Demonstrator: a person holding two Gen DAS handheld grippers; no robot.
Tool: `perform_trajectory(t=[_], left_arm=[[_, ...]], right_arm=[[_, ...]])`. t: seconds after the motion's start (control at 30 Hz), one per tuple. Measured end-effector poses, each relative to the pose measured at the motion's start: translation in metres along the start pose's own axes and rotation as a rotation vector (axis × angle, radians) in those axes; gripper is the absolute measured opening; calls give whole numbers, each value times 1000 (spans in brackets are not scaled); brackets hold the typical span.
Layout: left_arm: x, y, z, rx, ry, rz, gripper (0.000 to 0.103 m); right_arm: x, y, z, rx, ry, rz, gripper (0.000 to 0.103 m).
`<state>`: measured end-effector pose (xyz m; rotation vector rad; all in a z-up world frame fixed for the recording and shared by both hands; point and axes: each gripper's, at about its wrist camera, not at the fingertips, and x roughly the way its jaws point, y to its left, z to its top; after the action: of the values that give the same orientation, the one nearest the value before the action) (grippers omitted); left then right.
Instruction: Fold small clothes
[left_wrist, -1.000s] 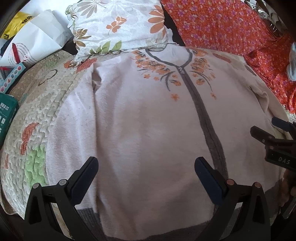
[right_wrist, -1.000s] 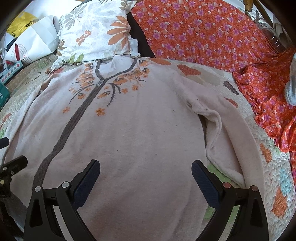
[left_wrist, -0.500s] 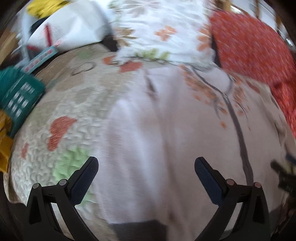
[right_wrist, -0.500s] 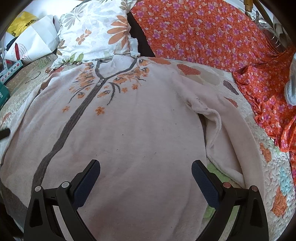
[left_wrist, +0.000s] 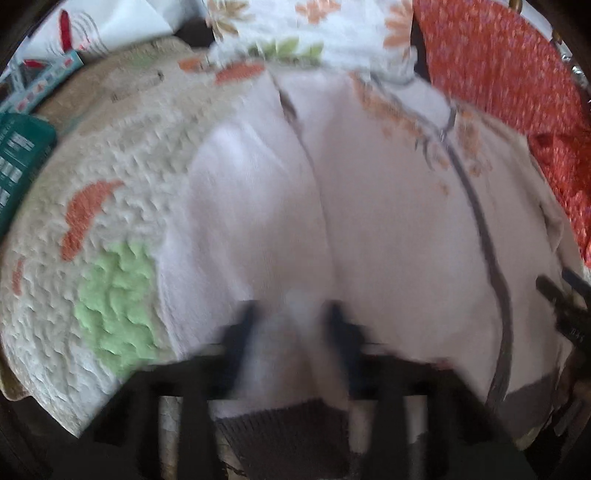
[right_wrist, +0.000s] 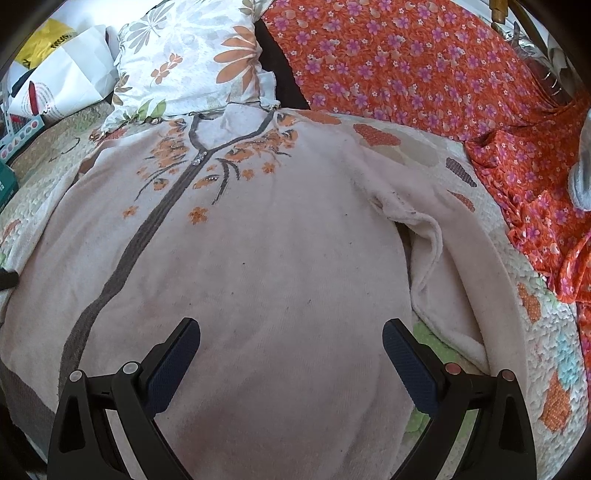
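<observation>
A pale pink zip cardigan (right_wrist: 258, 240) with orange embroidered flowers and a grey placket lies flat, front up, on a quilted bedspread (right_wrist: 546, 369). Its right sleeve (right_wrist: 454, 266) lies folded beside the body. In the blurred left wrist view the left gripper (left_wrist: 295, 325) has its jaws drawn close around a bunch of the cardigan's left sleeve (left_wrist: 255, 206) near the grey cuff (left_wrist: 284, 424). The right gripper (right_wrist: 291, 354) is open and empty, hovering over the lower front of the cardigan; it also shows in the left wrist view (left_wrist: 565, 306) at the right edge.
A floral pillow (right_wrist: 192, 62) lies behind the collar. Orange flowered fabric (right_wrist: 424, 66) covers the back right. A white paper bag (right_wrist: 62, 77) and a teal basket (left_wrist: 18, 162) stand at the left edge of the bed.
The left gripper swung left from the cardigan's body to the left sleeve and closed its jaws on the fabric near the cuff. The right gripper has barely moved.
</observation>
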<state>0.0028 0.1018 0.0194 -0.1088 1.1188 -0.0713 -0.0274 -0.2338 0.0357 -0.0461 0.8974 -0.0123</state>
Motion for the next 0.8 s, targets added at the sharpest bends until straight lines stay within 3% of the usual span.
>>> perform_trajectory(t=[0.03,0.1,0.13,0.2,0.27,0.33,0.4,0.43,0.5,0.57,0.63,0.67,0.8], left_arm=[[-1,3,0,-21,0,-25,10],[-13,18,7,-85,-21,-70,5],[-20,26,11,-121,-45,-56,4],[-38,48,18,-177,-129,45,4],[-55,75,27,-228,-219,271,4],[-64,100,33,-302,-274,434,5],[-67,125,34,-388,-276,506,5],[-68,132,32,-417,-273,505,5],[-68,134,28,-455,-270,437,8],[-68,122,20,-444,-264,256,22],[-69,102,11,-420,-247,94,44],[-66,90,5,-395,-226,22,47],[-46,30,-16,-244,-90,-111,52]], right_arm=[[0,0,-1,-5,0,-4,101],[0,1,-1,-13,0,-9,101],[-1,1,-1,-19,-3,-12,101],[-2,2,-1,-26,-13,-19,101],[-2,2,-1,-36,-16,-27,101],[-1,3,-1,-42,-14,-30,101],[0,4,-1,-45,-9,-25,101],[0,4,-2,-45,-9,-21,101],[-1,4,-2,-50,-13,-24,101],[-4,4,-2,-56,-26,-31,101],[-8,5,-2,-61,-40,-37,101],[-10,4,-3,-62,-47,-37,101],[-20,5,-6,-78,-69,-43,101]])
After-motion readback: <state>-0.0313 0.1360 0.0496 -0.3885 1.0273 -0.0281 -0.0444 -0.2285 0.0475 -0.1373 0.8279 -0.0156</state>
